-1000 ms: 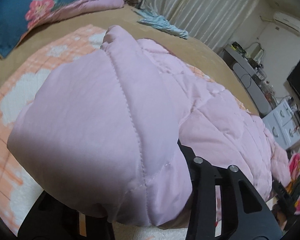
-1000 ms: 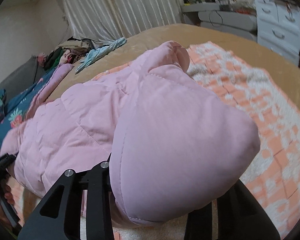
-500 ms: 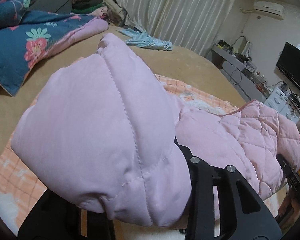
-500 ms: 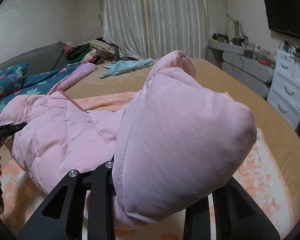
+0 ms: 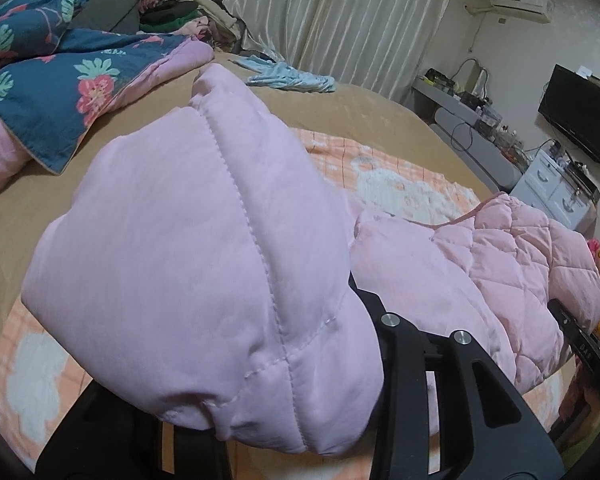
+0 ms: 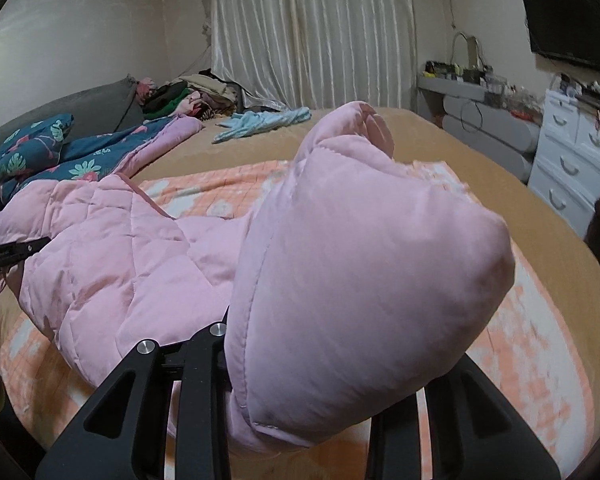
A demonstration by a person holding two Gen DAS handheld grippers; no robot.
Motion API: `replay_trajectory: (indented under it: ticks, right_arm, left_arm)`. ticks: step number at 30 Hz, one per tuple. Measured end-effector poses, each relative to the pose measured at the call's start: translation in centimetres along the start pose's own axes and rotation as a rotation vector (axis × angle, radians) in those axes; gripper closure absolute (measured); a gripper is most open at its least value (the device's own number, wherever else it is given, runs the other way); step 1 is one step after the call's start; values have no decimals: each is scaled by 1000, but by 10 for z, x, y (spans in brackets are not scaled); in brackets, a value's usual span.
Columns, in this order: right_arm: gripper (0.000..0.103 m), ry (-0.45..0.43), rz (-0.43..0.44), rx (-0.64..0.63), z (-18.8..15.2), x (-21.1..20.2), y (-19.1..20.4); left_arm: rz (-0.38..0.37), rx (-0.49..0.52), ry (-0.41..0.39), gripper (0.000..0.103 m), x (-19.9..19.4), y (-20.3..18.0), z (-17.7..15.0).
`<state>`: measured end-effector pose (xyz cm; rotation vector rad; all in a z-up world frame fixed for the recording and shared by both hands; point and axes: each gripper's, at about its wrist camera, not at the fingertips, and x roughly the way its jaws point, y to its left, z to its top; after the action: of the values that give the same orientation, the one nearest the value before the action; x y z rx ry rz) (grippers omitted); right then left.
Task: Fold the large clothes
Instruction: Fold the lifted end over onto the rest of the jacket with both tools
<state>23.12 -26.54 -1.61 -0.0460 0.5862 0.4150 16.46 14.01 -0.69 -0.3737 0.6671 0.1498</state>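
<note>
left tool & right tool each clamped on pink jacket over orange blanket.

Left black two-finger gripper: raised, jaws clamped on a bunched fold of padded pink quilted jacket. Right black two-finger gripper: level alongside, jaws likewise closed on the jacket, though fabric apparently hides both fingertips.

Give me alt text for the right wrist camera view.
The right gripper is shut on a puffy fold of a pink quilted jacket that fills the foreground, held above an orange-and-white blanket on a tan bed. White curtains hang behind.
</note>
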Motion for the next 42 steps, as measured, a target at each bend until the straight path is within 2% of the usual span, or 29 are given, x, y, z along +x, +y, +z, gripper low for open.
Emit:
replay_trajectory:
  ticks: [5, 16, 30, 36, 38, 40, 42]
  right_arm:
    - [73, 30, -6, 39, -24, -9, -4]
    - [65, 126, -13, 190, -70, -1, -25]
    - [51, 190, 14, 374, -94, 12, -48]
    - [35, 210, 9, 410, -98, 10, -53]
    - [20, 212, -15, 413, -100, 7, -54]
    - [13, 212, -30, 422, -103, 4, -56]
    - [11, 211, -30, 433, -105, 1, -59]
  left_arm:
    - [19, 9, 19, 73, -6, 5, -26]
    - [44, 0, 54, 66, -6, 23, -73]
    - [37, -26, 41, 61, -5, 32, -92]
    - [38, -33, 44, 59, -4, 34, -94]
    - [38, -38, 48, 57, -4, 35, -94]
    - [38, -41, 53, 56, -4, 37, -93]
    - [39, -47, 58, 54, -5, 38, -93]
